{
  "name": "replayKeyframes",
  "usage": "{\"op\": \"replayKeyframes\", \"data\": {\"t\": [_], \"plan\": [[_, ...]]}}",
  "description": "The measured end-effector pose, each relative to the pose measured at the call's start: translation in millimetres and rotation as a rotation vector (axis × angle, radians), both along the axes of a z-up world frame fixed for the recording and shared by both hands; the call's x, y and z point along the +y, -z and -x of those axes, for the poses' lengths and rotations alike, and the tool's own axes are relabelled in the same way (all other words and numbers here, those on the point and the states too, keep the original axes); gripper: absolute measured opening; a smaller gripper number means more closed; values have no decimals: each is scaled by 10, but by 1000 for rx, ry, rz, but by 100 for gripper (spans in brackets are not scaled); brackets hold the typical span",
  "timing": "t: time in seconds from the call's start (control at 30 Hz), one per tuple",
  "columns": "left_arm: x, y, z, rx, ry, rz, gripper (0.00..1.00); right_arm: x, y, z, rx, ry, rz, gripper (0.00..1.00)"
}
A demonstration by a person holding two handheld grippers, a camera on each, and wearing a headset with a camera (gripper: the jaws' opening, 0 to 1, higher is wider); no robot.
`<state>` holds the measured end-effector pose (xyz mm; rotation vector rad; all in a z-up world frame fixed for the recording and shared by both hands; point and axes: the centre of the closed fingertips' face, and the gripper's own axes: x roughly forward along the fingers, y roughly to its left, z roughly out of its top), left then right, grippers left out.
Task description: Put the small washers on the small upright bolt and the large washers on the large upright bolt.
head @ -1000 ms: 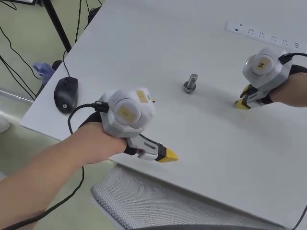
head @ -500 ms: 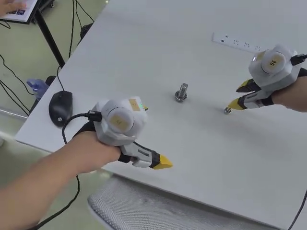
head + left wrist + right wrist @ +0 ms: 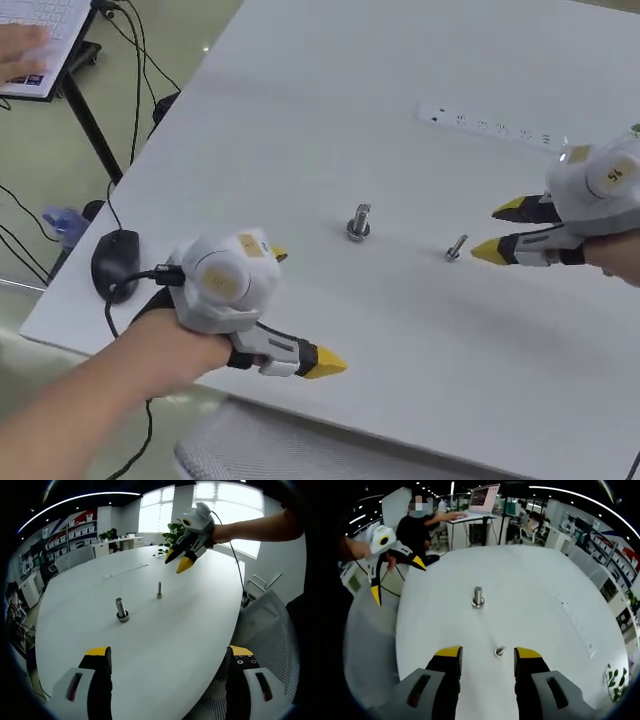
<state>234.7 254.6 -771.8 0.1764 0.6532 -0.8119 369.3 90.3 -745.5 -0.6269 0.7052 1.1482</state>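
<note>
Small upright bolt: on table, just ahead of right gripper, jaws parted, empty. Large upright bolt: mid-table; ring at base, washer or bolt head, cannot tell. Left gripper: released, empty, near table edge. Judged step: fetching a washer. Next: locate one, pinch by rim.

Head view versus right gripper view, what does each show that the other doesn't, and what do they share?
Head view: a mouse near the table edge. Right gripper view: office desks in the room beyond. Shared: the large bolt, the small bolt, the power strip and the left gripper, open.
</note>
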Motion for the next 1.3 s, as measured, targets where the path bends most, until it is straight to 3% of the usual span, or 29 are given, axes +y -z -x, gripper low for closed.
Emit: {"op": "replayKeyframes", "data": {"t": [0.1,0.17,0.27,0.37,0.63,0.7,1.03,1.1,1.3], "plan": [[4,4,3,-1,6,-14,96,-2,-97,92,-17,15,-59,48],[6,-7,-2,-3,1,-13,96,16,-185,154,-18,44,-127,51],[9,-54,-30,-22,-11,-1,95,-4,-258,240,-16,65,-169,55],[21,-72,-33,-16,-23,14,95,-21,-348,284,-37,99,-226,60],[29,-138,-31,-20,-22,12,96,-152,-441,533,-30,204,-355,76],[33,-166,-32,-11,-31,31,96,-183,-419,607,-23,217,-370,79],[52,-213,23,-14,-40,40,96,-293,-311,908,14,295,-454,89],[16,-258,36,-18,-43,76,97,-333,-233,983,29,309,-447,90],[0,-251,73,-17,-44,65,98,-445,-69,1142,43,321,-424,94]]}}
